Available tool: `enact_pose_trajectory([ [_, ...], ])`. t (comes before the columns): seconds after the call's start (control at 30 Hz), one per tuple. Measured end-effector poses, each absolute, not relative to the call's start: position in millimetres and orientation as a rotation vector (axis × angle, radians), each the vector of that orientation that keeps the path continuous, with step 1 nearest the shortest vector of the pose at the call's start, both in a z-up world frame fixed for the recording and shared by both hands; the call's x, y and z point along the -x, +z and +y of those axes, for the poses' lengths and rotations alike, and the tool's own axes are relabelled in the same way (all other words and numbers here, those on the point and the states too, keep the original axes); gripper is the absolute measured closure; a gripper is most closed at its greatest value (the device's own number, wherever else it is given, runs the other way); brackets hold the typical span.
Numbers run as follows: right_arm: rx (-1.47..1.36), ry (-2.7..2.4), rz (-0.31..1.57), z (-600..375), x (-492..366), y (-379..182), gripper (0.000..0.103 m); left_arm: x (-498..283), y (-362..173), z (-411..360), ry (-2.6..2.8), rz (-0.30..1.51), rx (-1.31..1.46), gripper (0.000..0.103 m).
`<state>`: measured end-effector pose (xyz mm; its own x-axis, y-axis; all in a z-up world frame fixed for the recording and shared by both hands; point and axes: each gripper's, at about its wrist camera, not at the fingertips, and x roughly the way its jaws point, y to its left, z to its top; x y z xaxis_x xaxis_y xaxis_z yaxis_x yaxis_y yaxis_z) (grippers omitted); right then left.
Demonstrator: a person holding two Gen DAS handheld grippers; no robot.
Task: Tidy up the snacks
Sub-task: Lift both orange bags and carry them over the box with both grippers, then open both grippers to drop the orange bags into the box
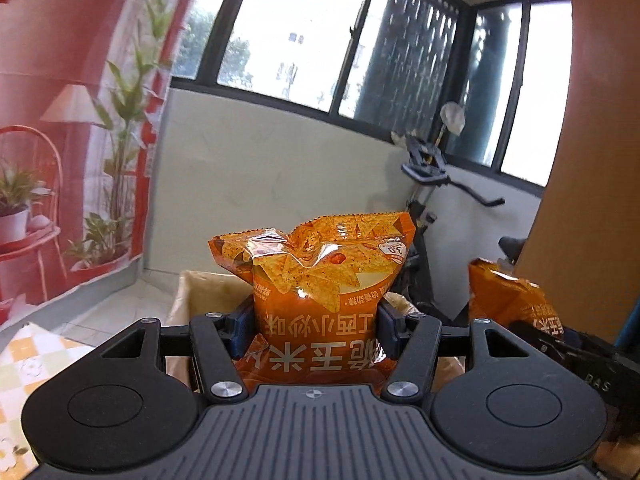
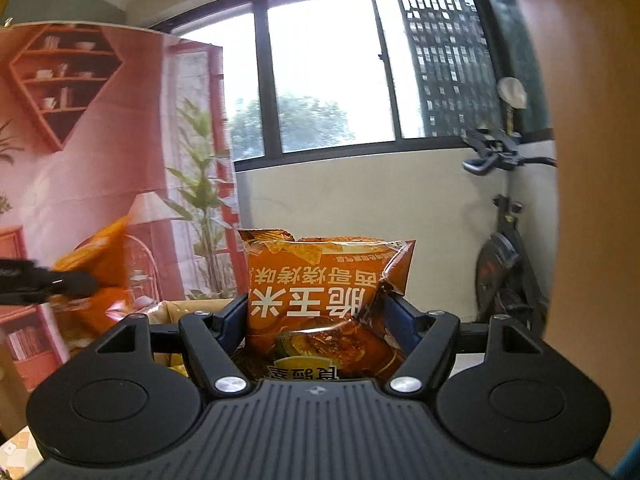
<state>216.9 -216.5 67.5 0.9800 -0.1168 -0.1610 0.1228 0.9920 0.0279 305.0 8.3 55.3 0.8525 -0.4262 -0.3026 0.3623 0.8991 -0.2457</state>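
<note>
In the left wrist view my left gripper [image 1: 316,330] is shut on an orange corn-chip bag [image 1: 320,276], held upside down in the air, blue pads pressing its sides. The other gripper's orange bag [image 1: 510,300] shows at the right edge. In the right wrist view my right gripper [image 2: 316,326] is shut on a second orange chip bag [image 2: 320,292], also upside down and raised. The left gripper's bag [image 2: 94,280] appears blurred at the left. A cardboard box [image 1: 200,292] [image 2: 188,308] lies below and beyond both bags.
A pink printed backdrop [image 1: 60,140] hangs at the left. A window wall [image 2: 340,200] stands ahead, with an exercise bike [image 2: 504,256] at the right. A brown panel [image 1: 592,160] fills the right edge. A checked tablecloth [image 1: 24,364] shows at the lower left.
</note>
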Motion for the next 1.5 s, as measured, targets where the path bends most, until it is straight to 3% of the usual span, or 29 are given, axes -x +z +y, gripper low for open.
enact_pose_trajectory([
  [0.43,0.008,-0.08,0.249,-219,-292,47,0.03,-372,12,1,-0.458,0.593,0.115,0.04],
  [0.57,0.026,-0.058,0.279,-216,-308,41,0.03,-380,6,5,-0.478,0.619,0.118,0.022],
  [0.63,0.034,-0.048,0.294,-213,-314,37,0.03,-378,6,11,-0.472,0.602,0.117,0.019],
  [0.93,0.032,-0.006,0.364,-203,-344,23,0.029,-374,13,28,-0.413,0.567,0.152,0.02],
  [1.1,0.06,-0.041,0.434,-196,-360,18,0.022,-371,19,27,-0.406,0.566,0.138,0.019],
  [1.2,0.056,-0.057,0.425,-195,-356,19,0.016,-367,24,28,-0.405,0.56,0.133,0.02],
  [1.5,0.045,-0.096,0.393,-202,-321,34,0.016,-340,33,37,-0.398,0.536,0.125,0.019],
])
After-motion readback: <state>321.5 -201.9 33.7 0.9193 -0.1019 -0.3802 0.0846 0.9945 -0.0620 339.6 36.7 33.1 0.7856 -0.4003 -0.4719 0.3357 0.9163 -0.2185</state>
